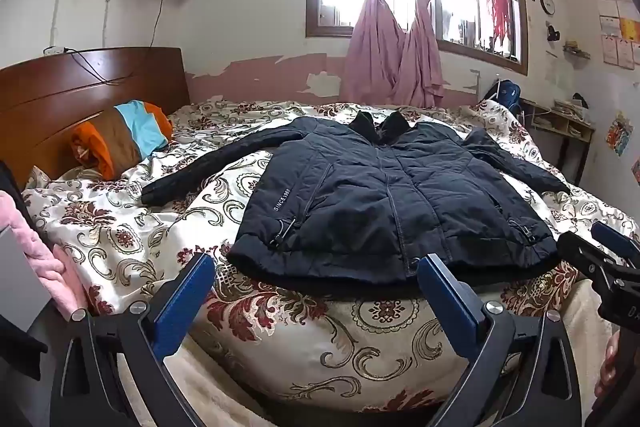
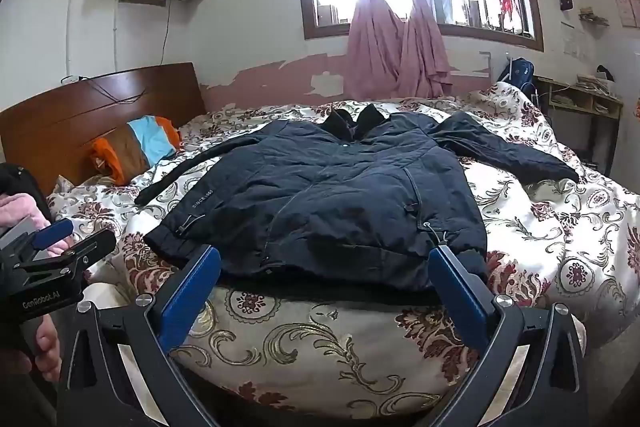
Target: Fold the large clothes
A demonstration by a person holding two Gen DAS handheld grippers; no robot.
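Note:
A dark navy padded jacket (image 1: pixel 384 203) lies flat and face up on the floral bedspread (image 1: pixel 132 239), zipped, collar toward the window, both sleeves spread out to the sides. It also shows in the right wrist view (image 2: pixel 336 199). My left gripper (image 1: pixel 316 267) is open and empty, just short of the jacket's hem, left of its zipper. My right gripper (image 2: pixel 324 259) is open and empty, at the hem's right half. Each gripper shows at the edge of the other's view: the right one (image 1: pixel 600 247), the left one (image 2: pixel 68 239).
A striped orange, brown and blue pillow (image 1: pixel 124 135) lies by the wooden headboard (image 1: pixel 80 87). Pink fabric (image 1: pixel 44 255) sits at the left edge. A desk with a blue backpack (image 1: pixel 508 95) stands at the far right. Pink curtains (image 1: pixel 392 47) hang behind the bed.

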